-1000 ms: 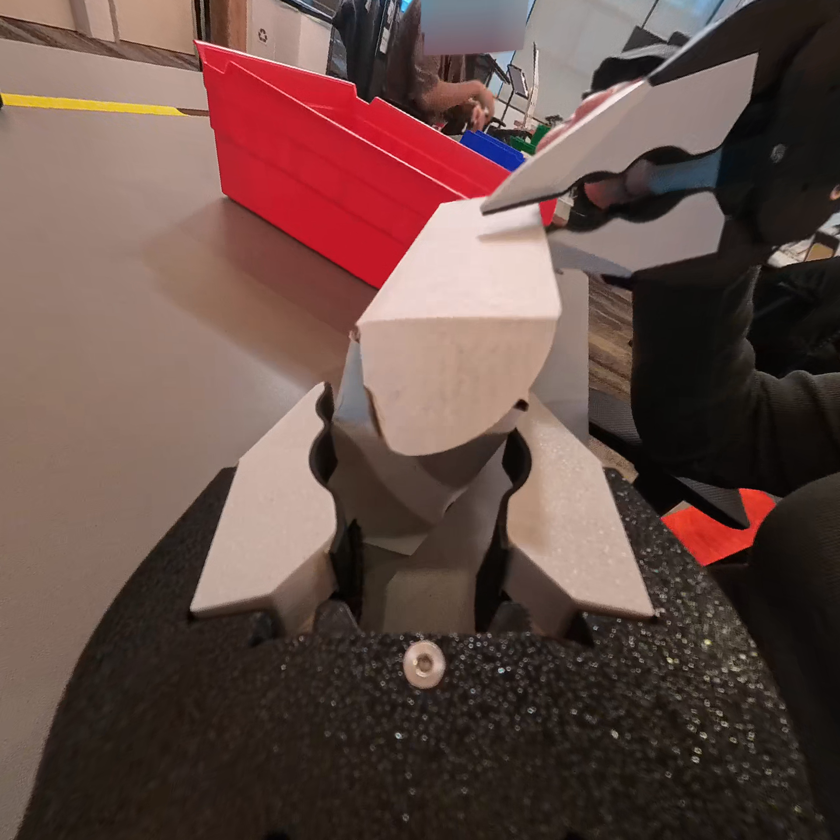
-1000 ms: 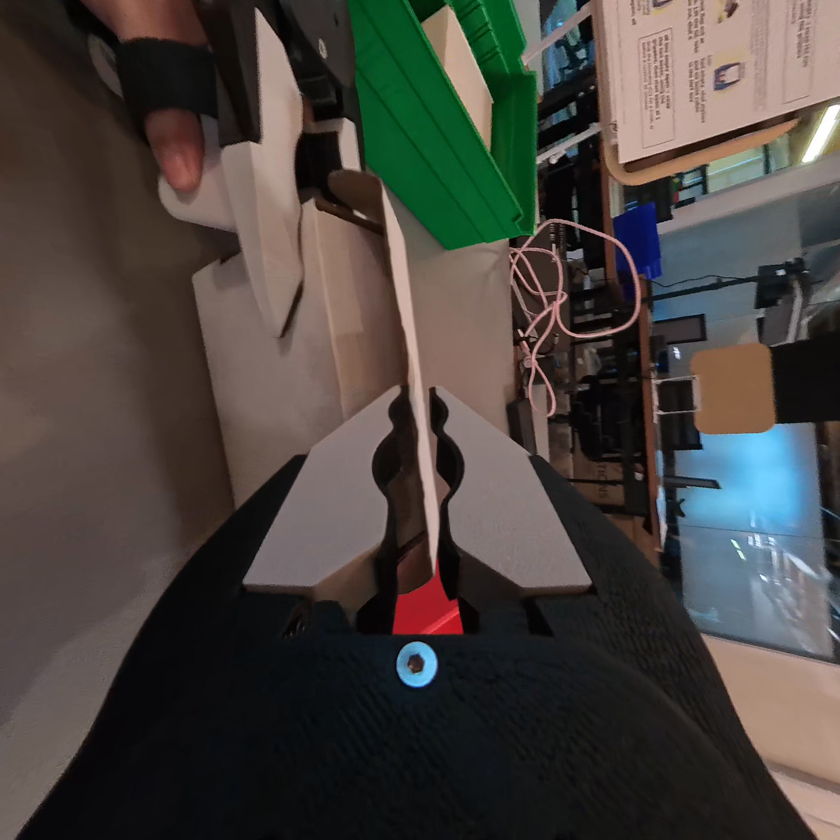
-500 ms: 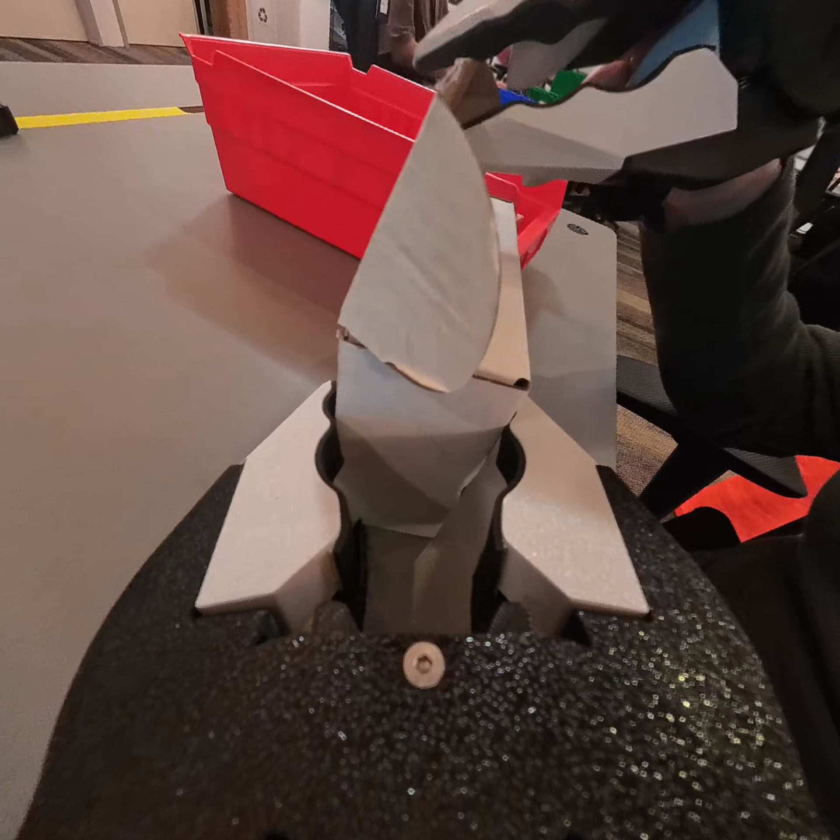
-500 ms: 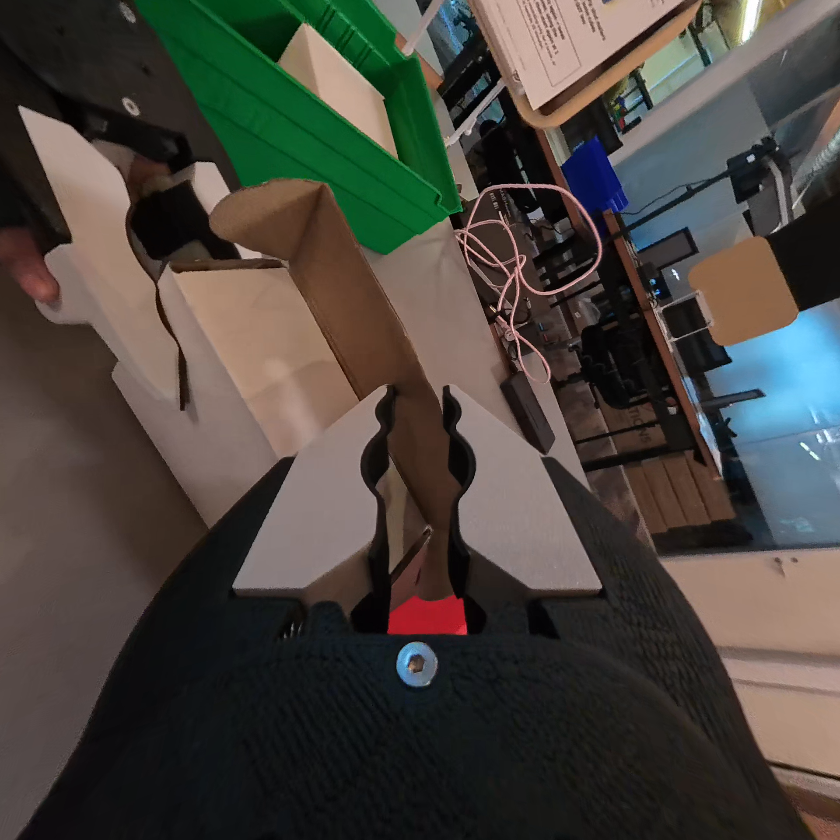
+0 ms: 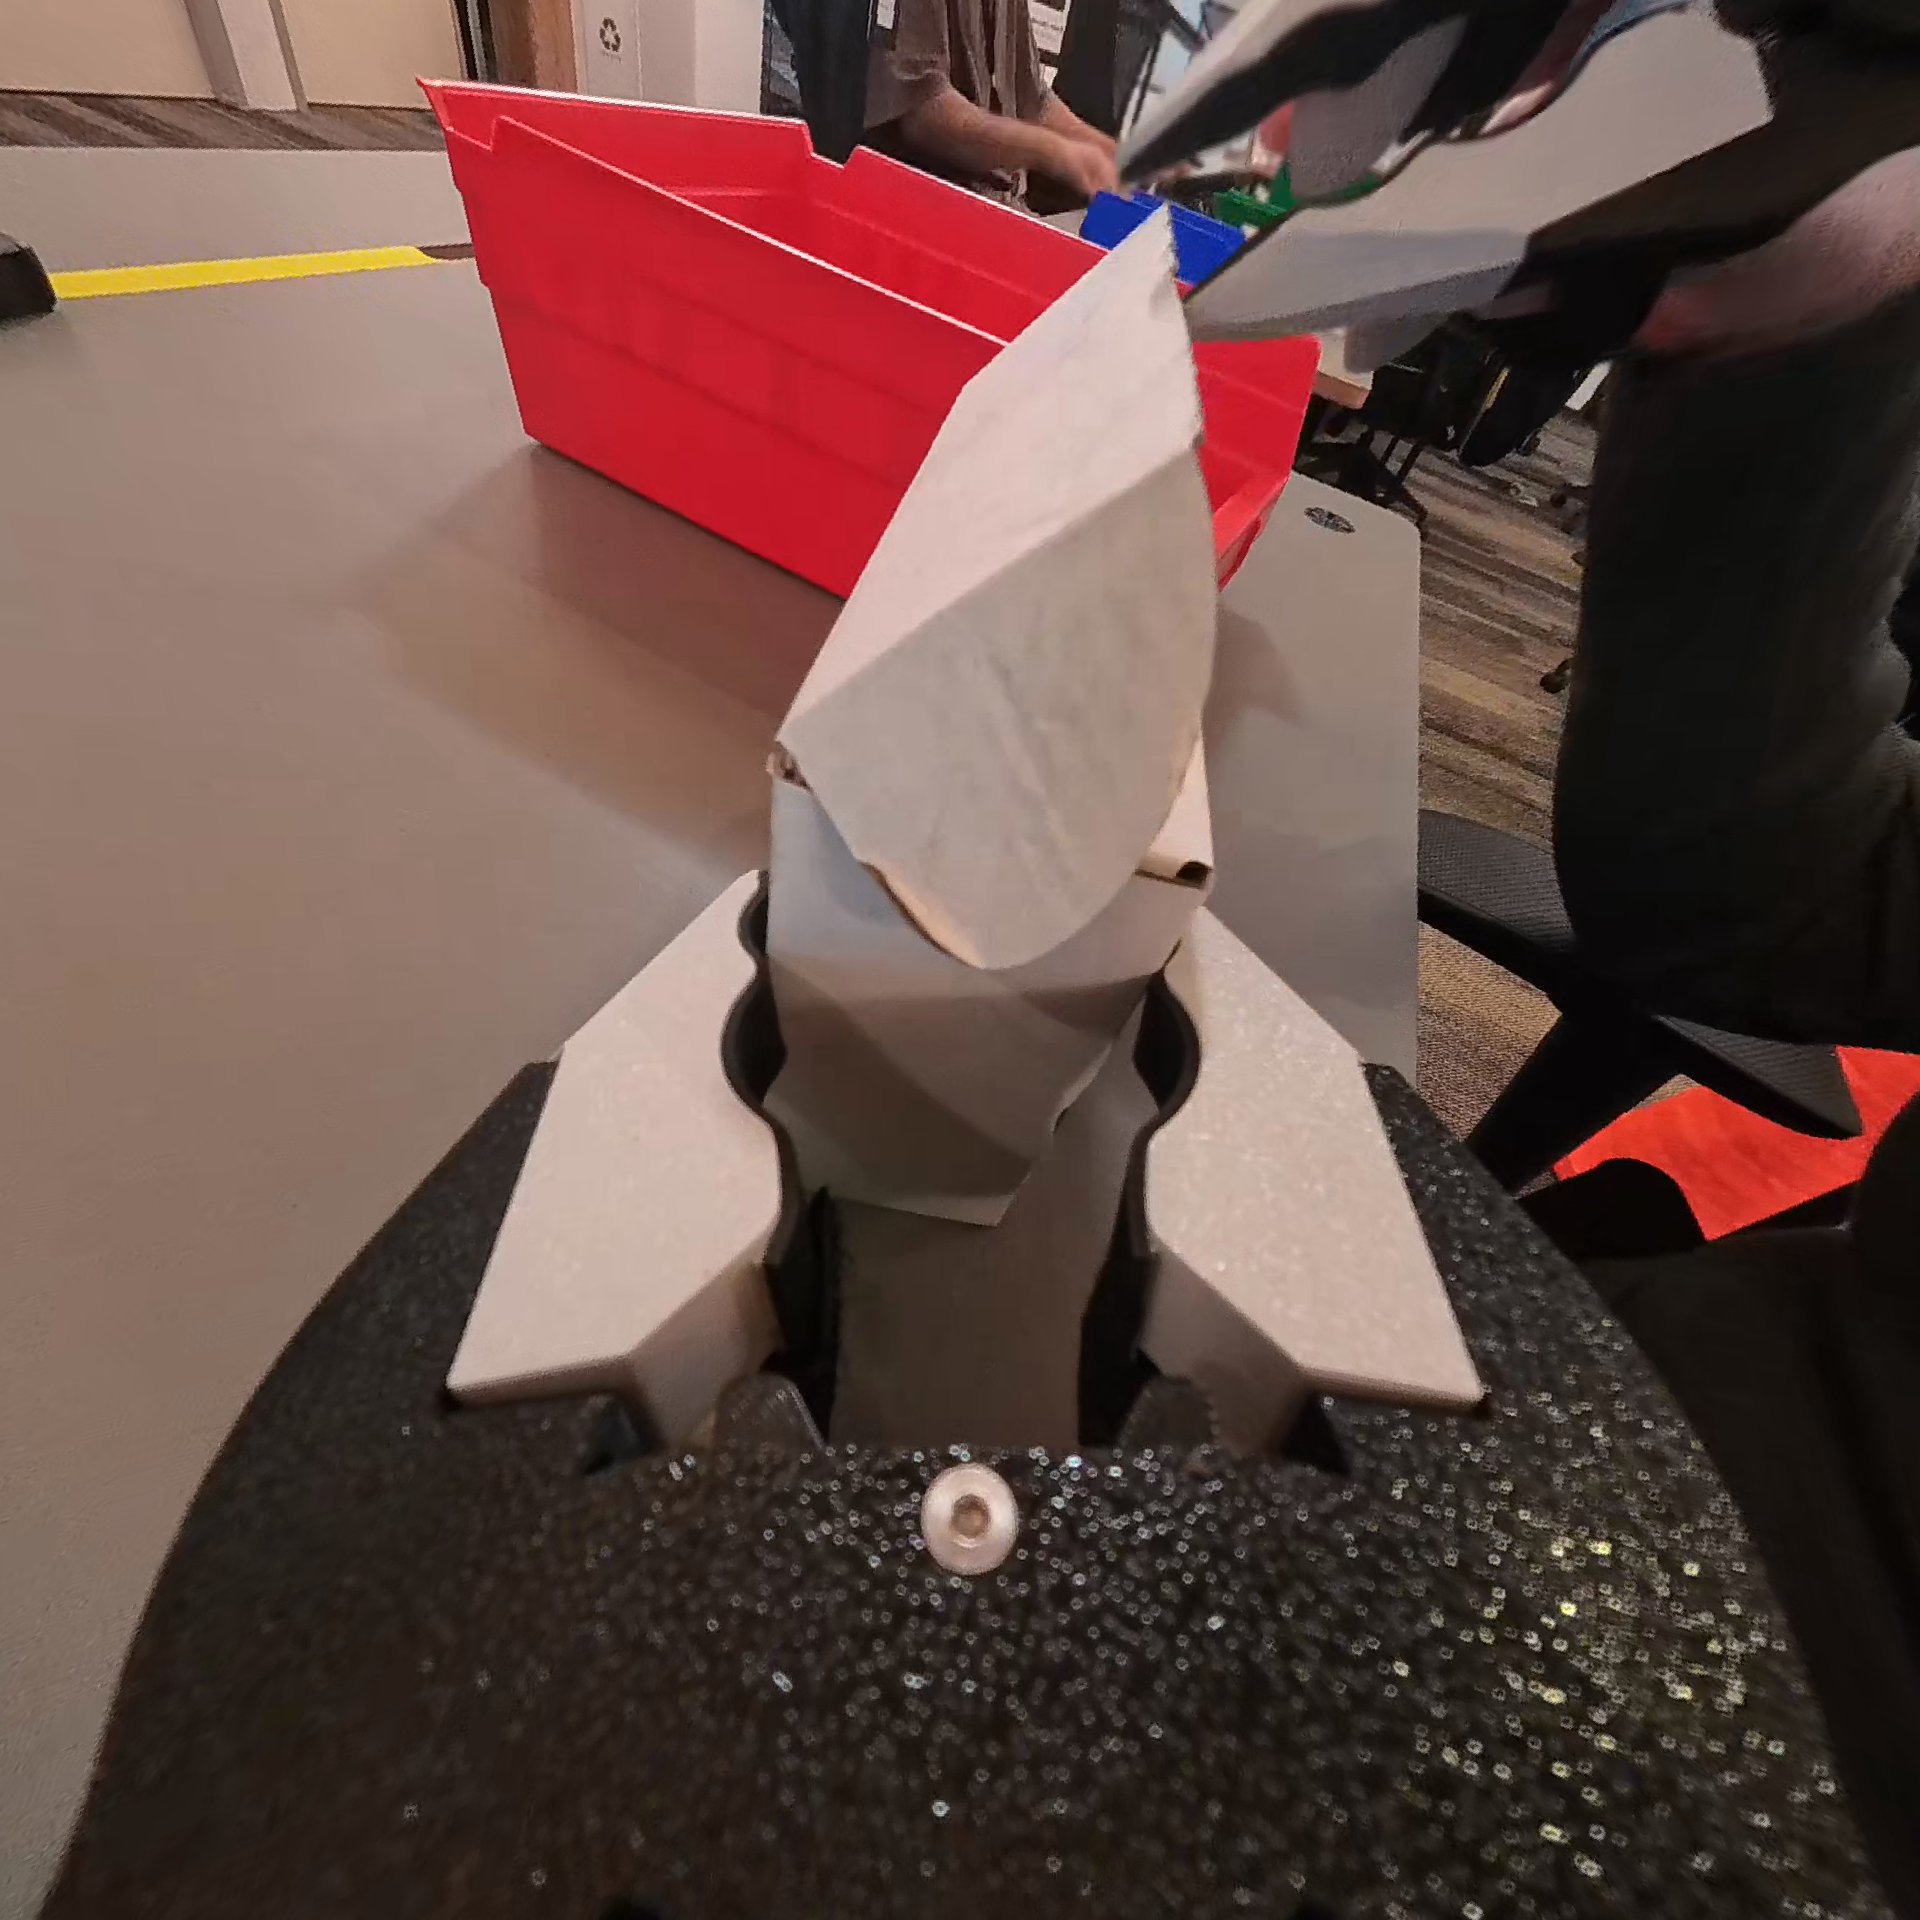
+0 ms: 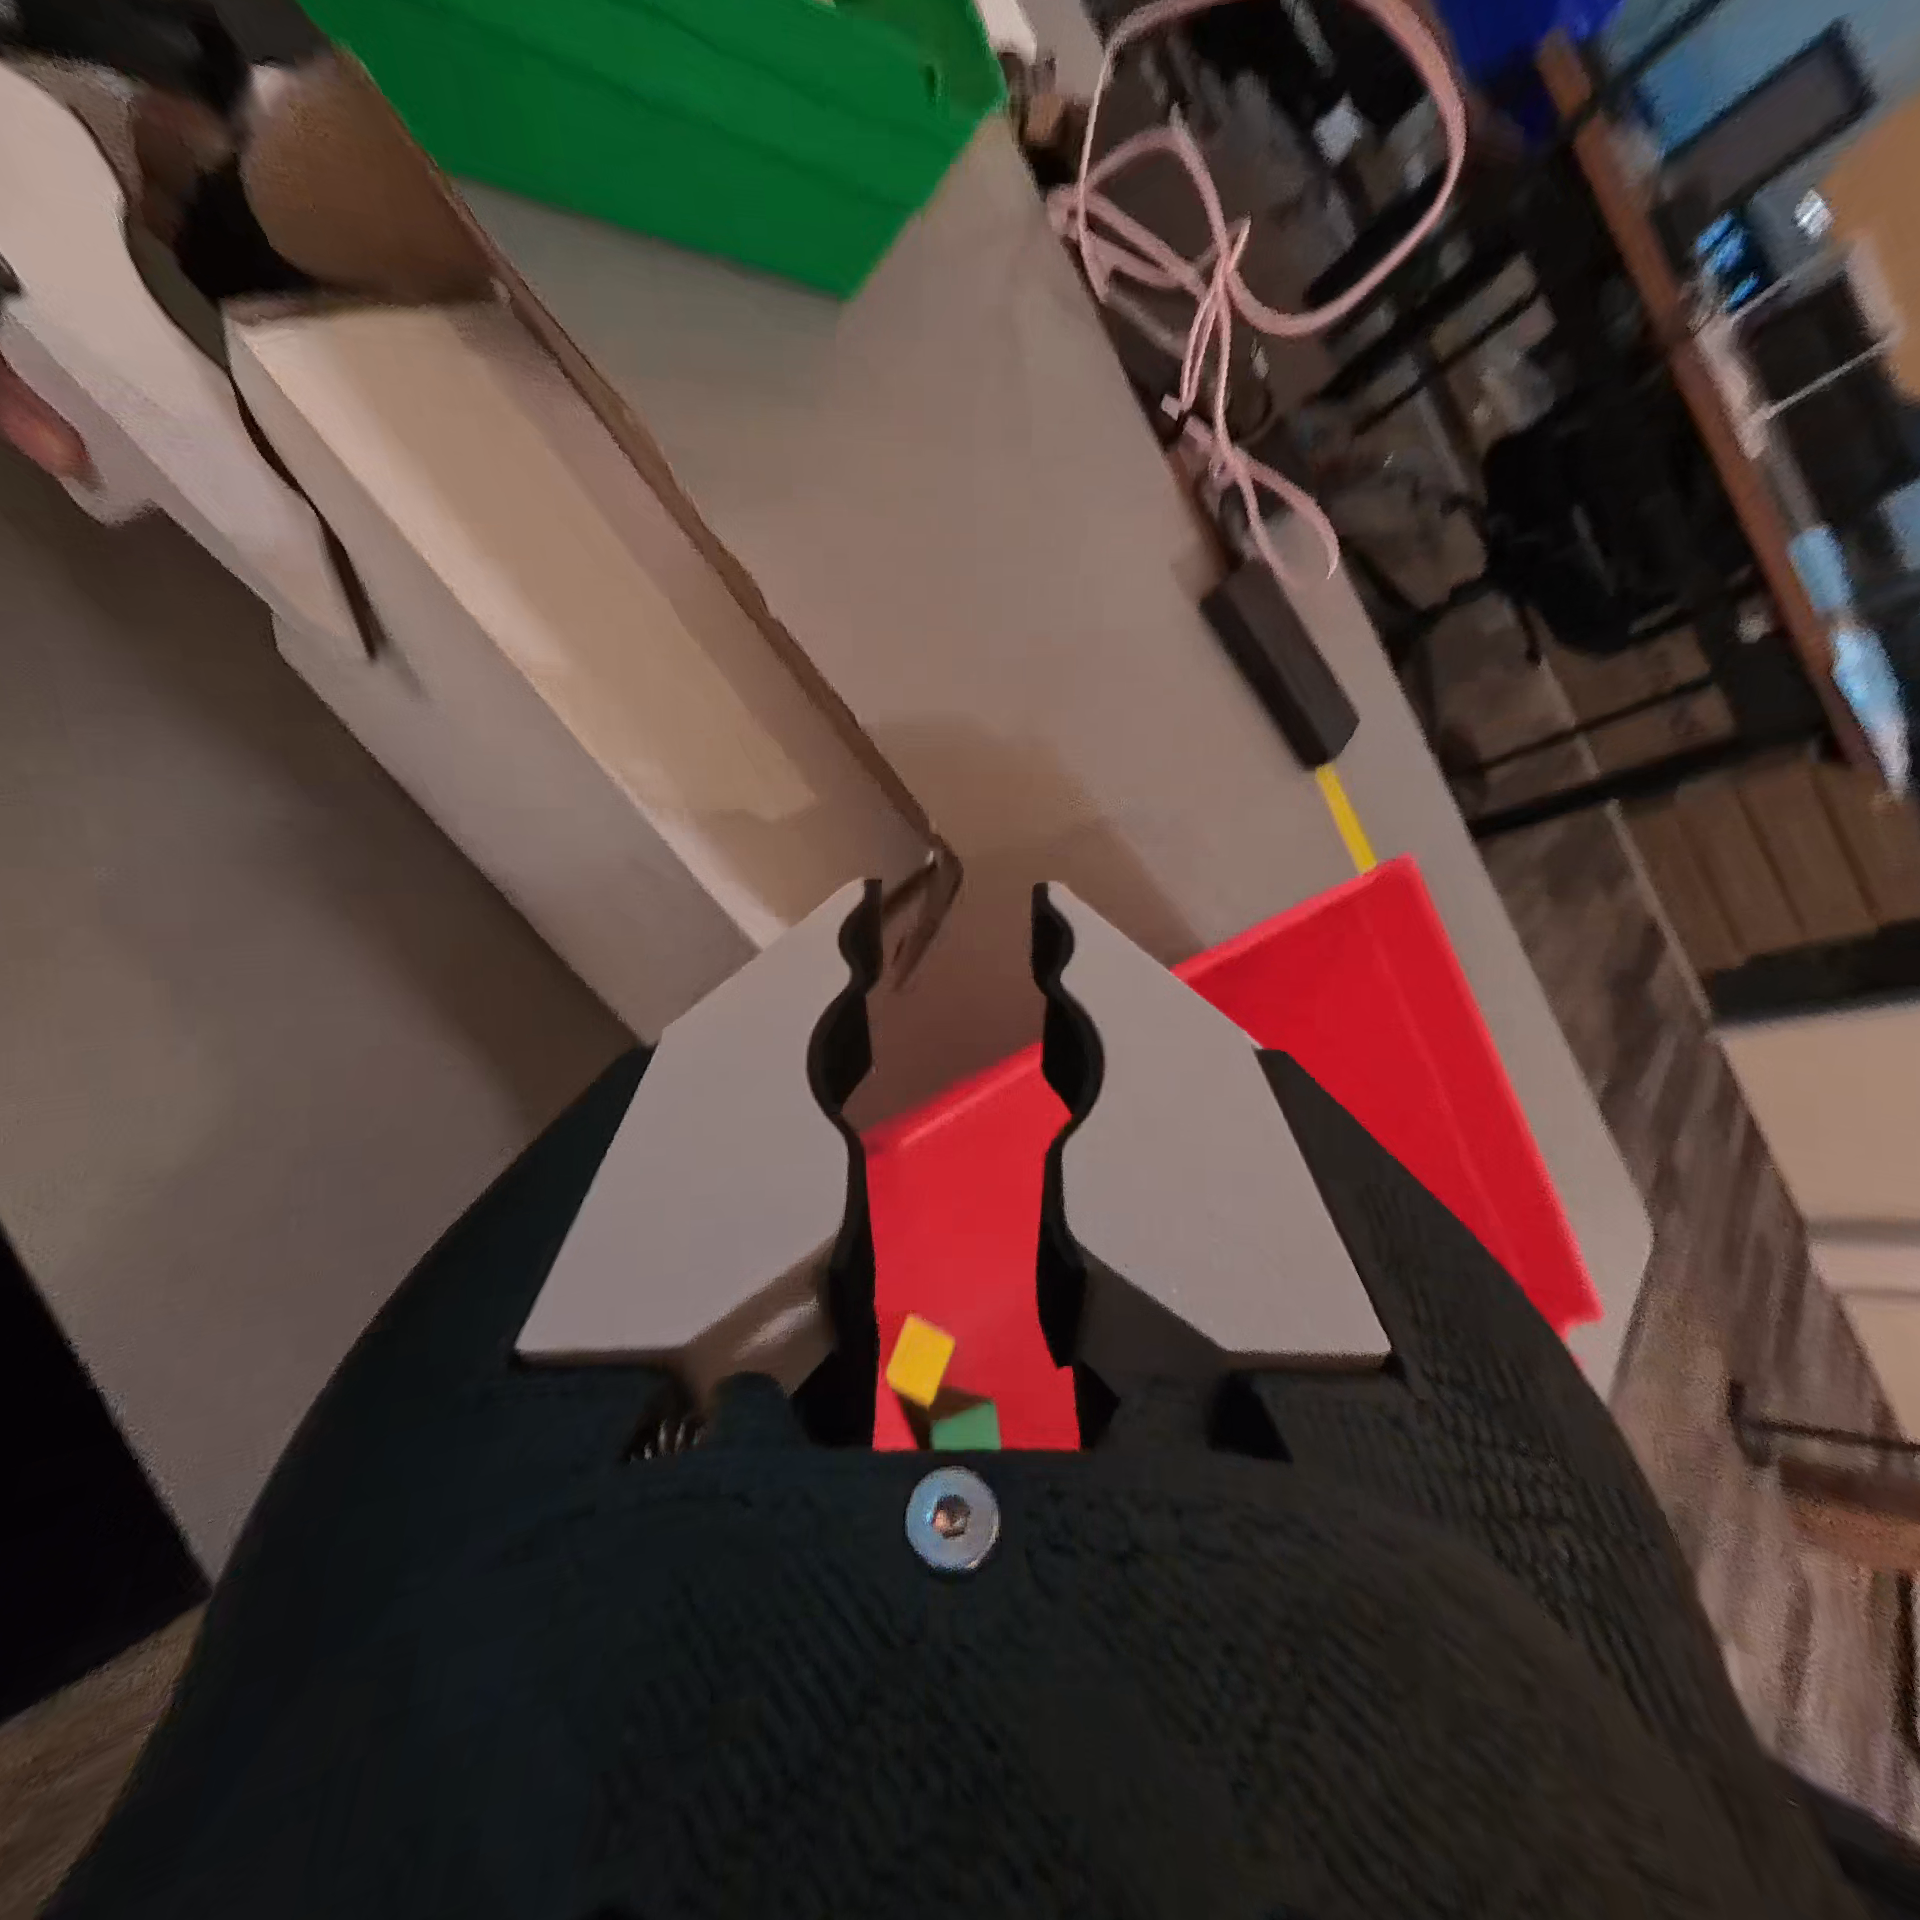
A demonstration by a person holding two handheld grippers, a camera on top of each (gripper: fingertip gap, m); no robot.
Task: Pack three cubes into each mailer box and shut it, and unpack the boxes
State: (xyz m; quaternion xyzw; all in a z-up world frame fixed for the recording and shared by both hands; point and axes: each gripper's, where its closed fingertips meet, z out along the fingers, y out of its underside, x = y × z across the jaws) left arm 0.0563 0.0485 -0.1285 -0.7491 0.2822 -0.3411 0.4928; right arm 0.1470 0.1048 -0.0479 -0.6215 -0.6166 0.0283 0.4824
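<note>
My left gripper [image 5: 971, 904] is shut on a white mailer box [image 5: 935, 1049], with both pads against its sides. The box's lid flap [image 5: 1029, 675] stands raised and bent over the box. In the left wrist view the right gripper's grey fingers [image 5: 1382, 281] hover blurred above the lid's tip. In the right wrist view my right gripper [image 6: 956, 894] is open and holds nothing. The lid's brown corner [image 6: 935, 862] lies just beside its left fingertip, untouched. The box [image 6: 468, 499] stretches away to the upper left. A yellow cube [image 6: 920, 1361] and a green cube [image 6: 964, 1429] lie in the red bin [image 6: 1351, 1039].
The red bin [image 5: 779, 343] stands on the grey table [image 5: 260, 727] behind the box. A green bin [image 6: 675, 104] sits beyond the box, with pink cables [image 6: 1195, 260] and a black block [image 6: 1278, 665] near the table edge. A person [image 5: 966, 83] stands at the back. The left gripper's tips are roughly 15 cm from the right gripper's.
My right gripper was shut on the lid's edge and swung it up; its jaws have since opened, let the lid go and drawn back. My left gripper has kept its hold on the box.
</note>
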